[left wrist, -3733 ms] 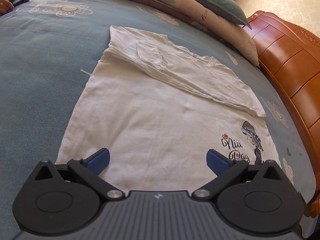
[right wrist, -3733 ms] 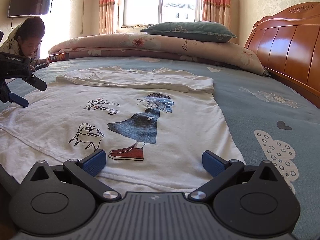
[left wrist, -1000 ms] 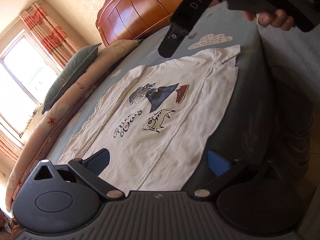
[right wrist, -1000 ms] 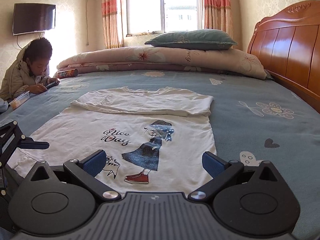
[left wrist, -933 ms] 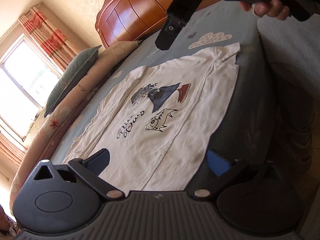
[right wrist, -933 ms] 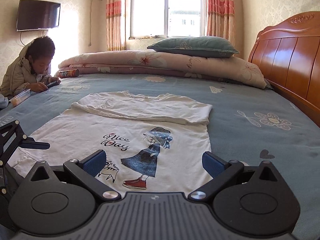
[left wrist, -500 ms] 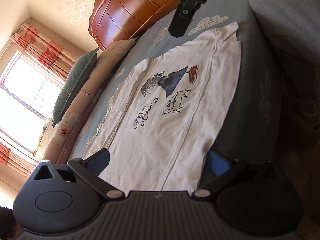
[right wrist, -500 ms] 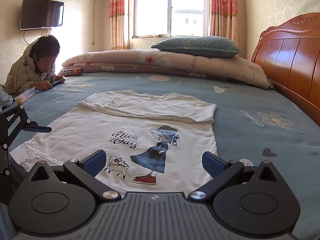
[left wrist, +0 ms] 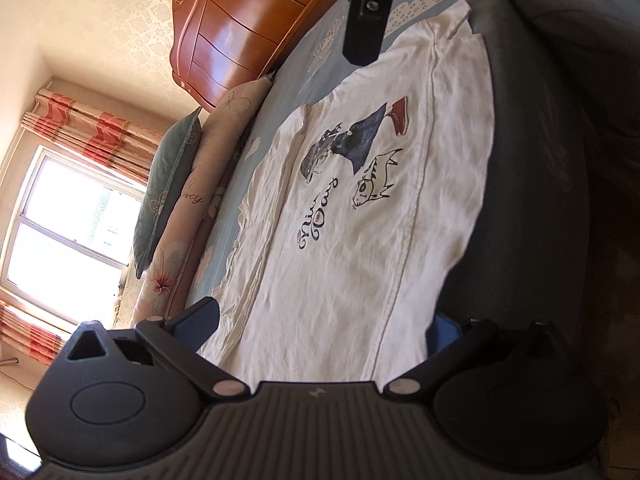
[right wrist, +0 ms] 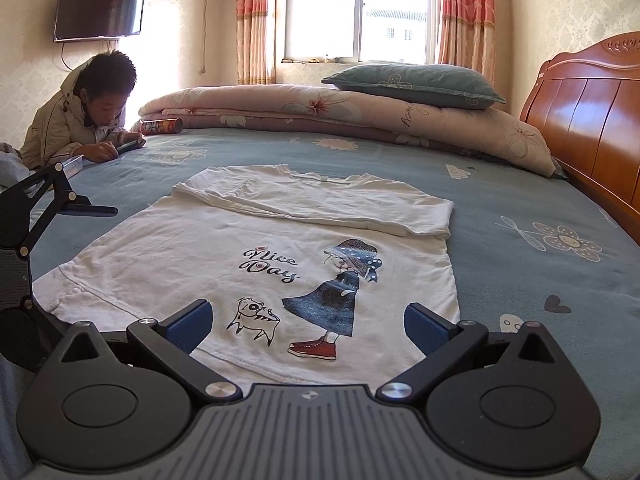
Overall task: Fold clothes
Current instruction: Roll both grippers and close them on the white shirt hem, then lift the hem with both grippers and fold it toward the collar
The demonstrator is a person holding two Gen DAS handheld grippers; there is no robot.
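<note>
A white T-shirt (right wrist: 256, 248) with a "Nice Day" girl-and-cat print lies flat on the blue bedsheet (right wrist: 520, 200). Its far side is folded over into a strip (right wrist: 320, 200). My right gripper (right wrist: 308, 324) is open and hovers just before the shirt's near edge, by the printed red shoe. In the left wrist view the shirt (left wrist: 360, 220) runs away from the open left gripper (left wrist: 320, 326), whose fingers straddle the hem end. One finger (right wrist: 90, 210) of the left gripper shows at the shirt's left end. A black finger (left wrist: 366, 20) of the right gripper hangs over the far corner.
A person (right wrist: 88, 112) leans on the bed's far left side, looking at a phone, with a snack can (right wrist: 162, 126) beside. A rolled quilt (right wrist: 320, 112) and green pillow (right wrist: 412, 84) lie along the back. The wooden headboard (right wrist: 592, 120) bounds the right.
The left gripper has swung round to the shirt's hem end and rolled sideways. The right gripper has drawn back a little from the near edge. Both stay open and the shirt has not moved.
</note>
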